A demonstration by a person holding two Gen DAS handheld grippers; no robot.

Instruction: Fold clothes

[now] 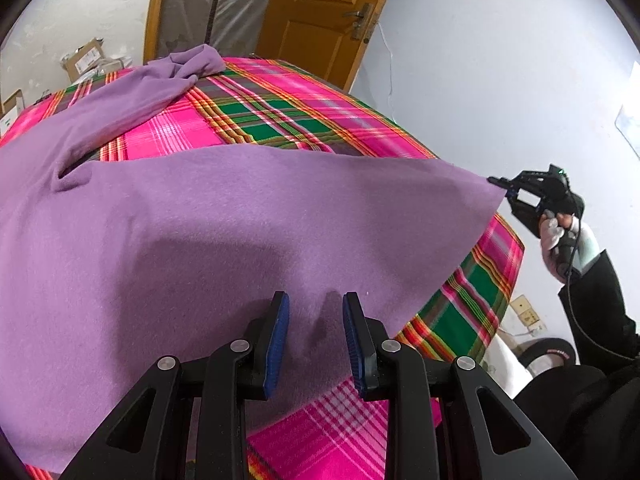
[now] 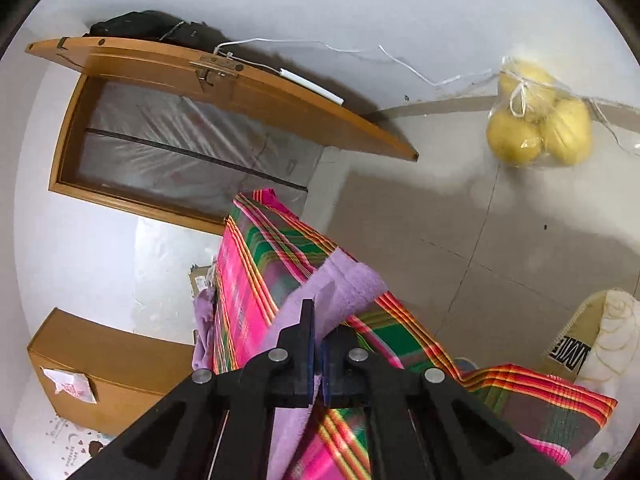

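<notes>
A purple garment (image 1: 240, 220) lies spread over a table covered with a pink and green plaid cloth (image 1: 280, 112), one sleeve trailing toward the far edge. My left gripper (image 1: 316, 336) hovers open just above the garment's near part, with fabric showing between the blue pads (image 1: 276, 344). To the right, my right gripper (image 1: 498, 181) pinches the garment's corner and holds it out past the table's edge, pulling the fabric taut. In the right wrist view the right gripper (image 2: 318, 320) is shut on a strip of the purple garment (image 2: 344, 284) above the plaid cloth (image 2: 248, 280).
A wooden door (image 1: 320, 8) and cardboard boxes (image 1: 84, 58) stand behind the table. A person's gloved hand and dark sleeve (image 1: 596, 300) are at the right. On the tiled floor are a bag of yellow fruit (image 2: 536, 120), a wooden cabinet (image 2: 104, 372) and a bag (image 2: 600, 340).
</notes>
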